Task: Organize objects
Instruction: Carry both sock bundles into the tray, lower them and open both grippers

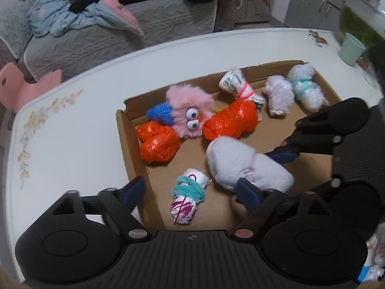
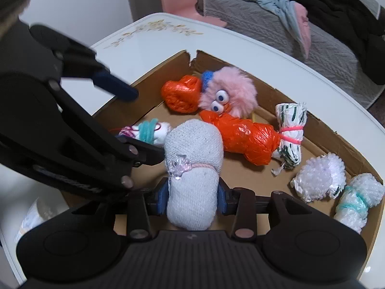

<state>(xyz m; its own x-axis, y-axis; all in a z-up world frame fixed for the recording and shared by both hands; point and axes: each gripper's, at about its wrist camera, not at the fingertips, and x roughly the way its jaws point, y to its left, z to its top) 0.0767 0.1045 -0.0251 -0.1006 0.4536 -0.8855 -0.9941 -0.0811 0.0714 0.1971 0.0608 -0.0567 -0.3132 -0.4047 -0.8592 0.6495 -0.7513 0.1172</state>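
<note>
White bundle [image 2: 192, 180] pinched in R tool [image 2: 194, 198].

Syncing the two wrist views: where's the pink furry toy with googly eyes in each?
Left wrist: pink furry toy sits left of centre, in the far-left part of the cardboard box, between two orange bundles.
Right wrist: pink furry toy sits above centre, near the box's far corner.
Shared landmark: the long orange bundle touching the toy just below its eyes.
</note>
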